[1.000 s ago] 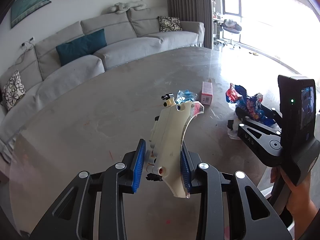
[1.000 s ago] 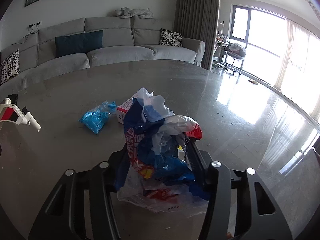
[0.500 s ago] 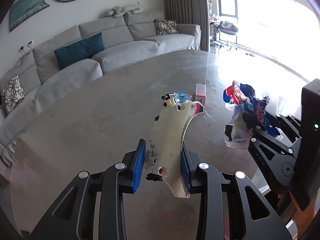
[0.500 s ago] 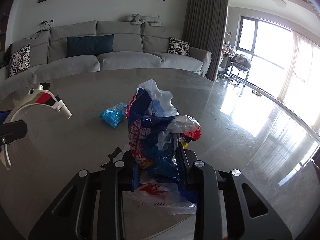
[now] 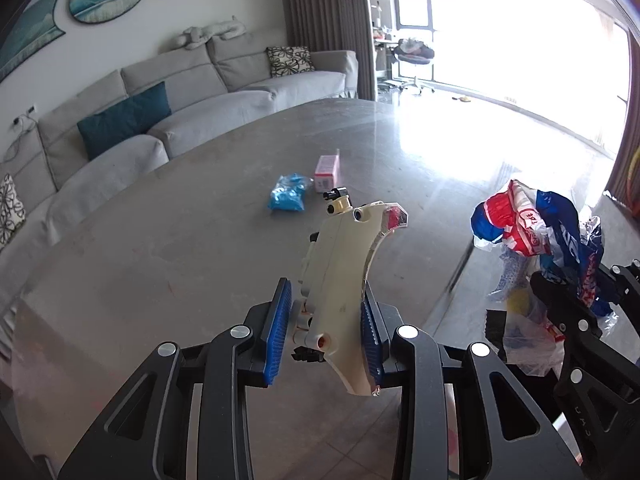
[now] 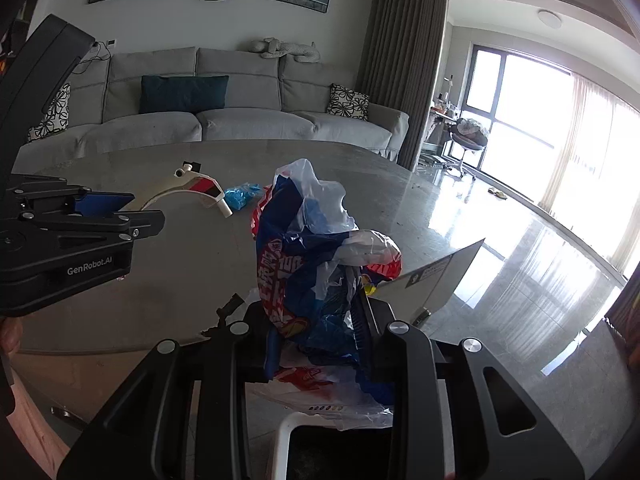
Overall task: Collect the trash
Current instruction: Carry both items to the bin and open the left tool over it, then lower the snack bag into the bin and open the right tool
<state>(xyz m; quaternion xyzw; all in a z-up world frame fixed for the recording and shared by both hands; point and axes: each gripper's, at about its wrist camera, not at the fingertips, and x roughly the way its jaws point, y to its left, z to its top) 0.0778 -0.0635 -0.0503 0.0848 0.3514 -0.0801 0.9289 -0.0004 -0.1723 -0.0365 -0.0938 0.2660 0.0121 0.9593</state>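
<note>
1. Between its blue pads, the left tool [image 5: 324,336] is pinching a cream plastic toy piece [image 5: 340,276].
2. The right tool [image 6: 318,344] is clamping crumpled bags [image 6: 316,264] directly above a white bin rim [image 6: 282,440].
3. Releasing there is probably next; blue wrapper [image 5: 289,197] and pink box [image 5: 327,169] are lying ahead on the bench [image 5: 160,248].

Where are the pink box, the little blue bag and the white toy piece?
pink box [image 5: 328,168], left wrist view, top face.
blue bag [image 5: 289,197], left wrist view, middle.
white toy piece [image 5: 340,276], left wrist view, flat side.
</note>
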